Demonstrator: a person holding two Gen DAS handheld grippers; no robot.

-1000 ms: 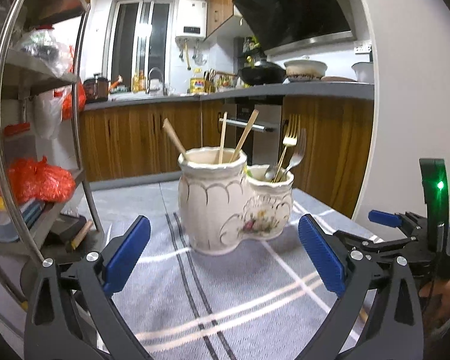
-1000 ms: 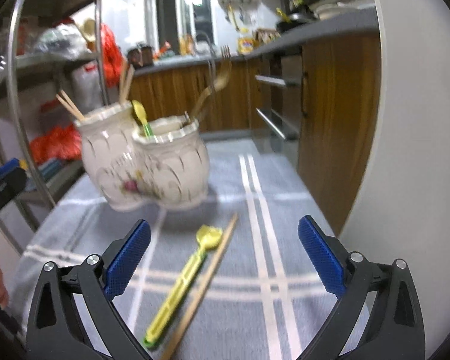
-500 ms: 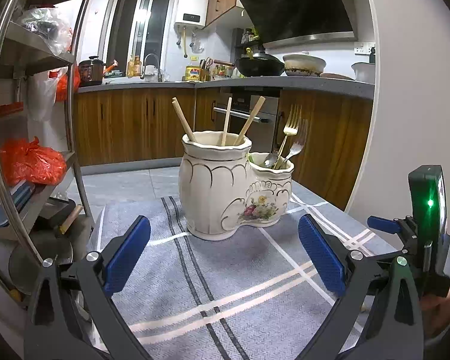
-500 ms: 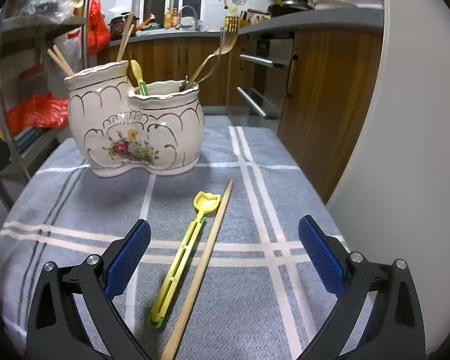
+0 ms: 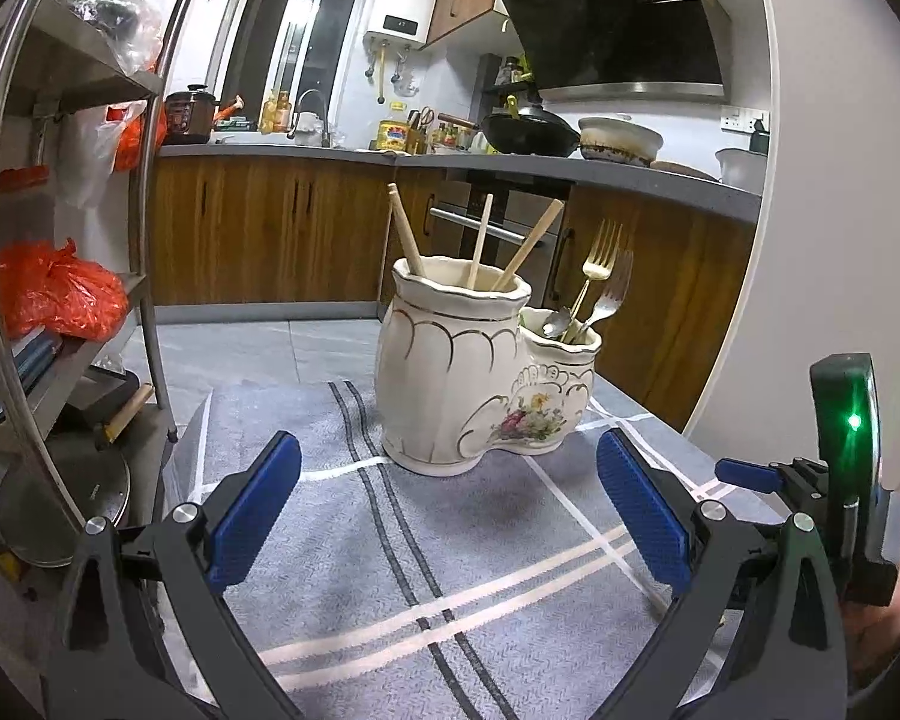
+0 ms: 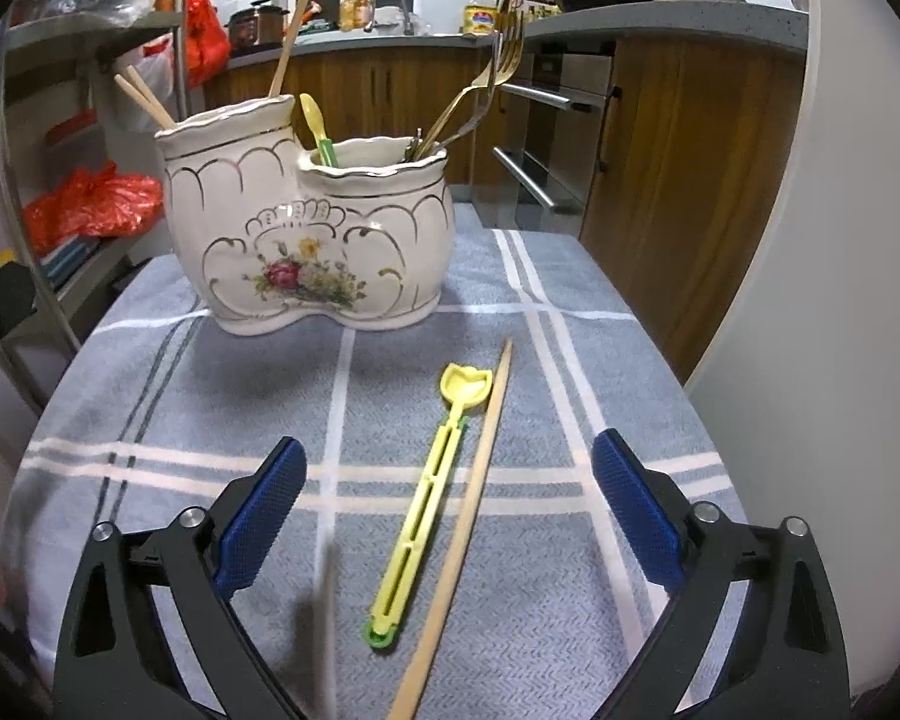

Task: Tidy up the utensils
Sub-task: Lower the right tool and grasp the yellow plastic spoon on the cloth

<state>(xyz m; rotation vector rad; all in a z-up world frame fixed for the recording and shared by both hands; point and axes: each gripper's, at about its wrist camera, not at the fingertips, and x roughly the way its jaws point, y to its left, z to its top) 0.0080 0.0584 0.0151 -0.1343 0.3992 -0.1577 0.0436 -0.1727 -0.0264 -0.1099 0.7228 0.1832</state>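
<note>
I have both tools hovering over the counter (image 6: 588, 312), which is covered by a grey-blue cloth with white stripes. My left gripper (image 5: 447, 507) has its blue pads spread wide with nothing between them, and my right gripper (image 6: 444, 519) is spread just as wide, also holding nothing.

Ahead of me stands the white ceramic utensil holder (image 6: 306, 252), a two-compartment piece with gold trim and a painted flower on its front. From the left wrist view the holder (image 5: 480, 384) sits upright on the cloth, just beyond the left gripper's pads. Its taller compartment carries wooden chopsticks (image 5: 480, 240) leaning in different directions. The shorter compartment holds a gold fork (image 5: 597, 264) and a silver fork (image 5: 609, 300), with a spoon bowl showing at the rim. In the right wrist view I also see a yellow-and-green spoon (image 6: 317, 126) standing in that shorter compartment.

On the cloth in front of the holder, between the right gripper's pads and a little beyond them, lies a yellow plastic fork (image 6: 429, 498) with a slotted handle and a green end, its head pointing toward the holder. Just beside it on the right lies a single wooden chopstick (image 6: 468, 510), nearly parallel; I cannot tell whether the two touch.
</note>
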